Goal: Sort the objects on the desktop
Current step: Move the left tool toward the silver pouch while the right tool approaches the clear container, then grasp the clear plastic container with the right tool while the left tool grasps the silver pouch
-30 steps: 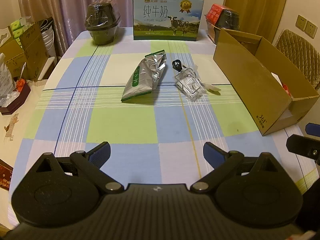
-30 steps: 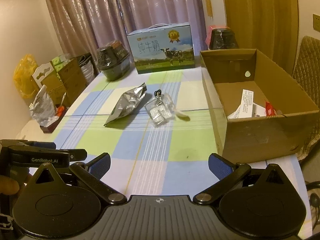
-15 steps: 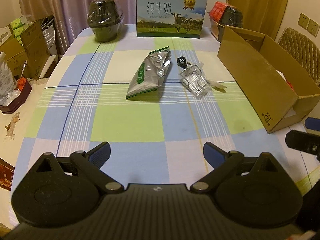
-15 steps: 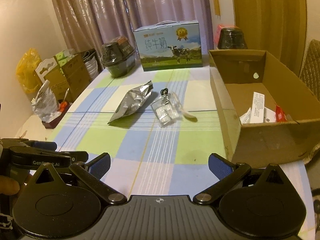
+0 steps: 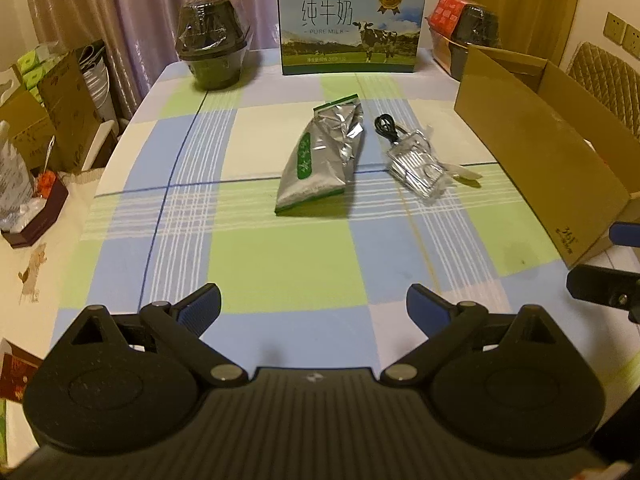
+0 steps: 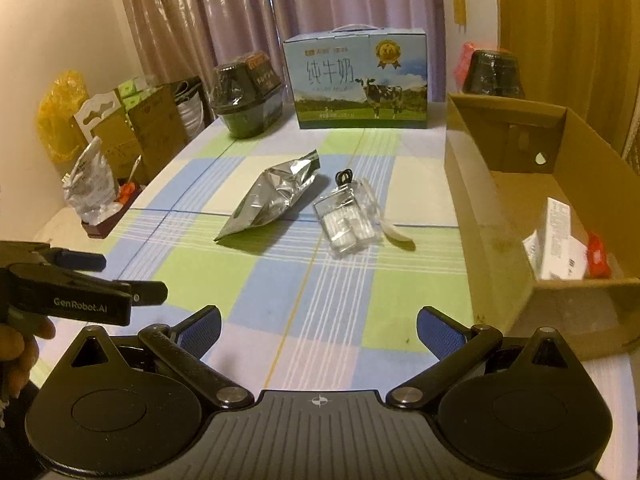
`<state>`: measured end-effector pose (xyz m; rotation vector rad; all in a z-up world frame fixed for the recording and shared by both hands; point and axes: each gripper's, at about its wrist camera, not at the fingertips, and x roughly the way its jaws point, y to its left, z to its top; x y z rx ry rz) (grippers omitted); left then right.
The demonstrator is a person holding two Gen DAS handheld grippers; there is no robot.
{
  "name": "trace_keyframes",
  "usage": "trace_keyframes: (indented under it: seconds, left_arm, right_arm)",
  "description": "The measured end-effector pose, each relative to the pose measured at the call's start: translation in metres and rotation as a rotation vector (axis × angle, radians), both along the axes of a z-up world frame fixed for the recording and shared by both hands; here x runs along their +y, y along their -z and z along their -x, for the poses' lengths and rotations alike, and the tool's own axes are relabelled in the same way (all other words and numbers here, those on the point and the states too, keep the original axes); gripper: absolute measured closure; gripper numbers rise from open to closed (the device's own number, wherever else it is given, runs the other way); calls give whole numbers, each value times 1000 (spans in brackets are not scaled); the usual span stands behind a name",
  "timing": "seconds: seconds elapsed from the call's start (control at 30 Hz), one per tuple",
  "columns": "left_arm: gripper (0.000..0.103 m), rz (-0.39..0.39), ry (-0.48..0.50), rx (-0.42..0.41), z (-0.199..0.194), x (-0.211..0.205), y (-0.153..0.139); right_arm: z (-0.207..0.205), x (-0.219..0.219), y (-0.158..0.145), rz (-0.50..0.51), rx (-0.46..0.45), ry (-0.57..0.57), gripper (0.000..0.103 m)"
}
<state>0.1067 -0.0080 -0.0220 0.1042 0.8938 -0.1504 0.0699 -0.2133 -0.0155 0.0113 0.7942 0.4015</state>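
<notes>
Both tools hang over the near edge of the tabletop [image 5: 256, 280], which is covered by a blue, green and white checked cloth. The left gripper [image 5: 313, 307] has its blue-padded fingers spread wide with nothing between them, and the right gripper [image 6: 319, 327] is likewise released and empty; the right wrist view also catches the left tool from the side, with part of a hand [image 6: 18, 350] wrapped around its handle. Near the middle of the tabletop lies a crumpled silver foil pouch [image 5: 320, 158] with green print, flat on the cloth. Just beside it, toward the right edge, sits a clear plastic case [image 5: 416, 166] with a black looped cord [image 5: 385, 125] at its far end and a small white spoon [image 6: 394, 232] at its right side. An open cardboard box [image 6: 496, 236] stands along the right edge, holding white paper packets and something small and red. At the far edge stand a milk carton [image 5: 352, 24] printed with a cow and a dark wrapped pot [image 5: 214, 50] toward the far left corner.
</notes>
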Motion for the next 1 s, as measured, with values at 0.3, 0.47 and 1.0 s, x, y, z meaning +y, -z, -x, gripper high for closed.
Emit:
trace_keyframes:
  seconds: [0.3,0.47,1.0]
  left_arm:
    - [6,-41,62,4,-41,7,6]
    - [6,-55,109,22,-69,11,9]
    - [6,-81,238,13,-143,6,15]
  right_arm:
    - [-42,16,12,54,-20,-49,2]
    - [-68,29,18,109,-52,-101,2]
    - [-138,51,56,235,-119,-200,3]
